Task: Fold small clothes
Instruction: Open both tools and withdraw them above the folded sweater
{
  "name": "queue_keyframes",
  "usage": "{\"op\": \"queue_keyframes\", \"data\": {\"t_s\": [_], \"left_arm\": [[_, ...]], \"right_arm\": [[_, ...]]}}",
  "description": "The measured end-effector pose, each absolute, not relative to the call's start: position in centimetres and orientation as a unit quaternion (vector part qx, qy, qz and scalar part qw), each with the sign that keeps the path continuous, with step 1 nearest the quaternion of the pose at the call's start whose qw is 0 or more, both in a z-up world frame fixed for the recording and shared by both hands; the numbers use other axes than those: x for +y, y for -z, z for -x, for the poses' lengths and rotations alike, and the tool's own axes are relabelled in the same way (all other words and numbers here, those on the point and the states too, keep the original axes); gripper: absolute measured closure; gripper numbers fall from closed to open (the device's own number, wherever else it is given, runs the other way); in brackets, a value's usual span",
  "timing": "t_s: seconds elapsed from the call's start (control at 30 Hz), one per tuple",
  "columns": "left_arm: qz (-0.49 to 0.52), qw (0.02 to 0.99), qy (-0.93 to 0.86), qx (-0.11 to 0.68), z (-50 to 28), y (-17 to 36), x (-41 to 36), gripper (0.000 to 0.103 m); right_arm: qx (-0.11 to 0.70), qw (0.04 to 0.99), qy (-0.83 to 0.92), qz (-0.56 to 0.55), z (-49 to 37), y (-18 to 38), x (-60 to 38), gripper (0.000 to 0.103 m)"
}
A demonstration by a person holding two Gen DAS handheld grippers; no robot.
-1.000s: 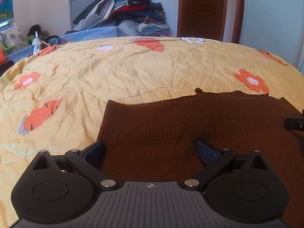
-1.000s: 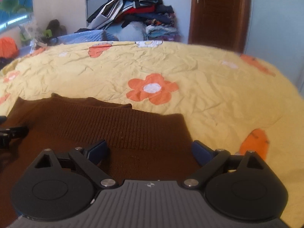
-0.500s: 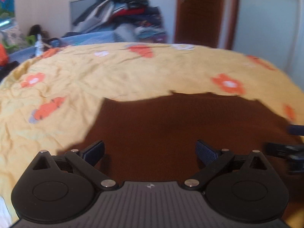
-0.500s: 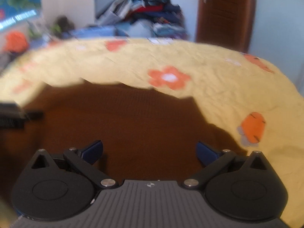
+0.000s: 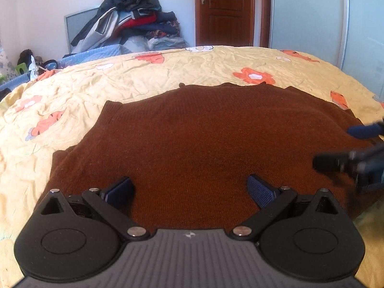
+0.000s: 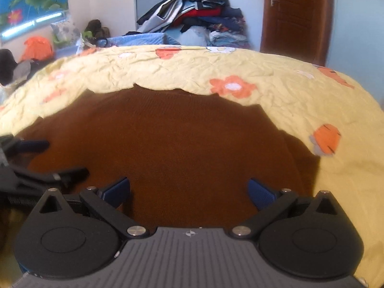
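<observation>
A brown knit sweater [image 5: 204, 139] lies spread flat on the yellow flowered bedsheet [image 5: 96, 88]. It also fills the middle of the right wrist view [image 6: 172, 144]. My left gripper [image 5: 189, 189] is open and empty, its jaws wide apart just above the sweater's near edge. My right gripper [image 6: 188, 189] is open and empty too, over the sweater's right half. The right gripper shows blurred at the right edge of the left wrist view [image 5: 355, 148]. The left gripper shows at the left edge of the right wrist view [image 6: 36, 158].
A pile of clothes [image 5: 134, 24] stands against the far wall beyond the bed, also in the right wrist view [image 6: 194, 12]. A brown door [image 5: 225, 9] and a pale wardrobe [image 5: 336, 19] are at the back right. Toys and clutter [image 6: 38, 48] lie at the far left.
Both grippers have pulled back and risen, so more of the sweater shows. Its ribbed hem band, earlier seen folded near the jaws, is no longer visible there. Both stayed open.
</observation>
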State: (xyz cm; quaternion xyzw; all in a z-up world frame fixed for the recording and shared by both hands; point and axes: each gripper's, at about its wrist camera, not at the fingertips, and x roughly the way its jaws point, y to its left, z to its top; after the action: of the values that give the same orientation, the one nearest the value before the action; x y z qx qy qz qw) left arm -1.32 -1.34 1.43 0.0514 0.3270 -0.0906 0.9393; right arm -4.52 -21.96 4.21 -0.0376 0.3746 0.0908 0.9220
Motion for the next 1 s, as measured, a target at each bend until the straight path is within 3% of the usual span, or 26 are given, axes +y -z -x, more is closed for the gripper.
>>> {"op": "queue_keyframes", "data": {"t_s": [0.07,0.83,1.0], "left_arm": [[-0.050,0.941,0.087,0.324,1.6,-1.4,-1.3,0.000],[-0.038,0.945,0.065,0.318,2.6,-2.3,-0.7,0.000],[0.121,0.942,0.064,0.308,7.8,-5.8,4.7,0.000]], "right_arm": [[0.331,0.938,-0.098,0.044,6.1,-2.7,-22.1,0.000],[0.328,0.940,-0.087,0.038,5.3,-2.8,-22.4,0.000],[0.330,0.938,-0.071,-0.085,9.9,-6.6,-26.0,0.000]]}}
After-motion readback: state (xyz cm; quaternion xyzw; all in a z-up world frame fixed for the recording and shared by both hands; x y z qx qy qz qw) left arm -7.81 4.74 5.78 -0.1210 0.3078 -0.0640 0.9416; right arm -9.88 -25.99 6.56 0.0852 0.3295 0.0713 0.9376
